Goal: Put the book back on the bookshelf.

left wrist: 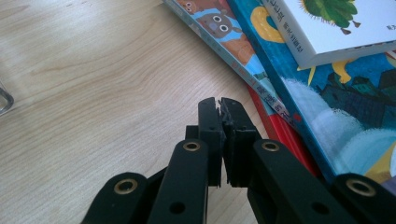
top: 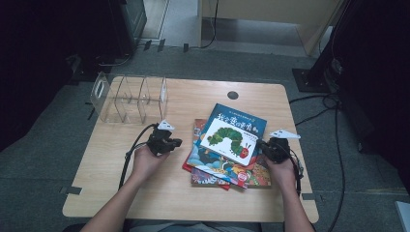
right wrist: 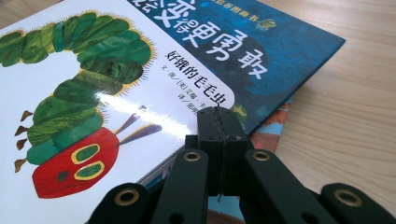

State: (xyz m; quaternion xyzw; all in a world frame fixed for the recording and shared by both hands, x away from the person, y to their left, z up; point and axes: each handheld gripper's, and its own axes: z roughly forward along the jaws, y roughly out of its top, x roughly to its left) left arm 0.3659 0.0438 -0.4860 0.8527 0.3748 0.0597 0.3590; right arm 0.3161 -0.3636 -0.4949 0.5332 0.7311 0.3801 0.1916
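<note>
We hold the left claw (top: pixel 175 141) just beside the left edge of the book stack (top: pixel 227 164), with its jaws pressed together and nothing between them. The right claw (top: pixel 261 144) is at the right side of the stack, also closed and empty, close to the corner of the caterpillar book (top: pixel 232 137). This white book lies on top of the blue book (right wrist: pixel 289 42), in the middle of the bench (top: pixel 121 159). The clear rack (top: pixel 130 99) stands at the far left corner, well apart from the books.

We think the work is to bring the books to the rack. The risk is that the claws are closed, so if we push forward now, we only slide the top book and the stack becomes messy. Also the cover is glossy, so a thin grip at the corner may slip. When we lift one book, the others under it may move with it.
</note>
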